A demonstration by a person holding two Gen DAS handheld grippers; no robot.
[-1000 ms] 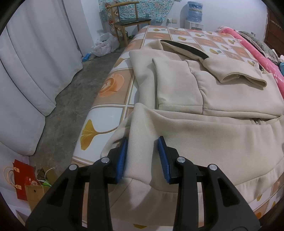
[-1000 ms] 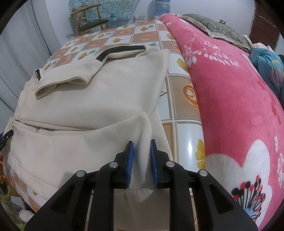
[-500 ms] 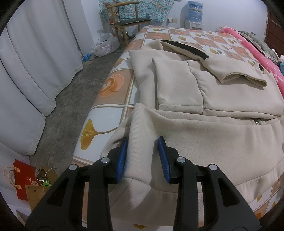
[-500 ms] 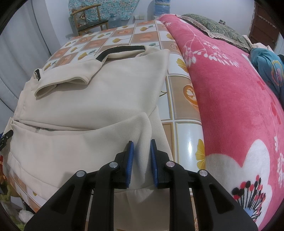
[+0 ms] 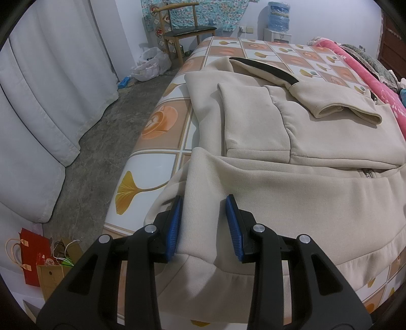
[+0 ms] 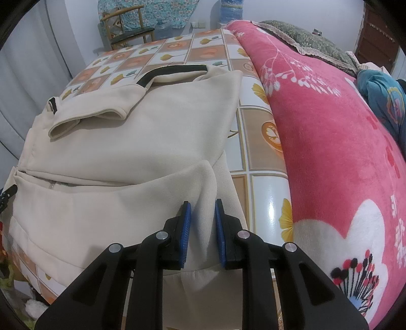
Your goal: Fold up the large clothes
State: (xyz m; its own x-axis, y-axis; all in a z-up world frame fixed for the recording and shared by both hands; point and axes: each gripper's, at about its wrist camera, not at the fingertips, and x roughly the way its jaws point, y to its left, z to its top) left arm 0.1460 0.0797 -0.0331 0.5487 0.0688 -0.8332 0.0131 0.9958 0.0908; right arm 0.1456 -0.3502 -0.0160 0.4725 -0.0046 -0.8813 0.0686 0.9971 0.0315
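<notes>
Jacket (image 5: 291,142): laid on the bed (image 5: 162,127), sleeves already folded in, hem part-lifted.
Left gripper (image 5: 203,223): fingers wide apart, straddling the hem corner.
Right gripper (image 6: 201,232): fingers narrowly apart around the other corner; grip uncertain.
Left: hem-to-collar fold.

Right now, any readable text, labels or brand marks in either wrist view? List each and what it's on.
None legible.
Red gift bag on the floor: a pale sticker with marks, too small to read.
Water jug label: blurred, unreadable.
Beige jacket: no visible print or tag.
Pink blanket and bedsheet: patterns only, no writing.
</notes>
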